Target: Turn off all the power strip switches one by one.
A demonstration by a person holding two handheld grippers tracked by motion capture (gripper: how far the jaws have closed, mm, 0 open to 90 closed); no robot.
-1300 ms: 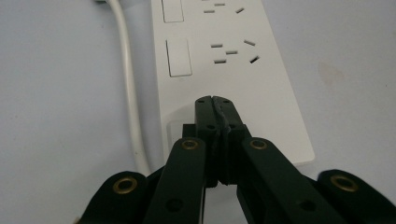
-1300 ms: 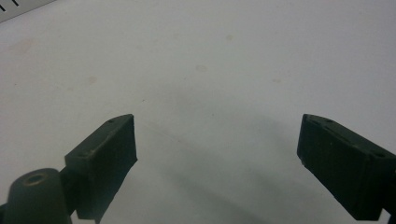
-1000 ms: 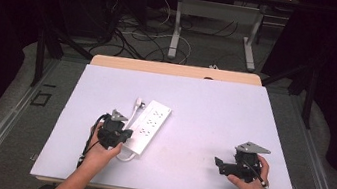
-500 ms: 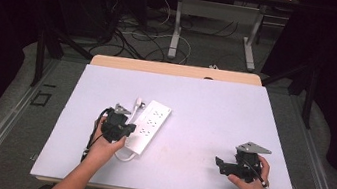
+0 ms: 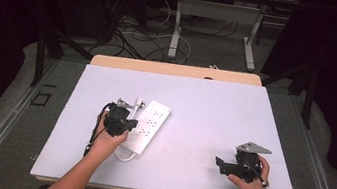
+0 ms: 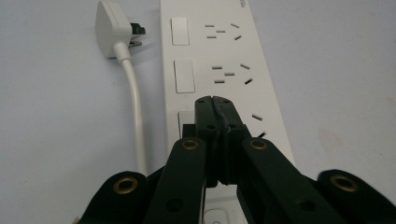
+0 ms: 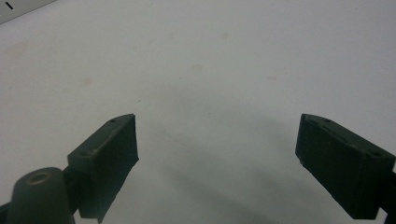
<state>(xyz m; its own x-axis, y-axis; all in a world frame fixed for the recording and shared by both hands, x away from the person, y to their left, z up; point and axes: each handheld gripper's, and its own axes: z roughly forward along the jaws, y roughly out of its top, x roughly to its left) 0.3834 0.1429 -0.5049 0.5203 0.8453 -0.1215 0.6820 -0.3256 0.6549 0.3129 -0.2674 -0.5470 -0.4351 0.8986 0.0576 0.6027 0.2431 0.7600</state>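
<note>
White plastic power strip (image 5: 147, 125) lies flat on the pale matte table (image 5: 214, 111), left of centre, set at a slant. Long rectangular slab, smooth glossy top, rounded corners. In the left gripper view the power strip (image 6: 219, 60) shows rows of thin slot holes, each group beside a raised rectangular rocker switch (image 6: 180, 31). A round thin white cord (image 6: 135, 107) runs along the strip's side, apart from it, ending in a chunky white plug (image 6: 111, 25) with dark metal prongs pointing at the strip's edge.

Left gripper (image 5: 119, 120) is held over the near half of the strip. Its black jaws are pressed together, tips meeting with nothing between them, poised just over a switch on the strip (image 6: 215, 105); contact with the switch can't be told. Jaw arms are matte black plastic with brass-coloured rivets.

Right gripper (image 5: 236, 166) sits low over bare table near the right front edge, well apart from the strip, grey three-cornered plate on top. Its jaws have just been closing, yet the blocky black pads (image 7: 109, 154) stand spread with only table surface between them. Table skin there is smooth with a few faint smudges.
</note>
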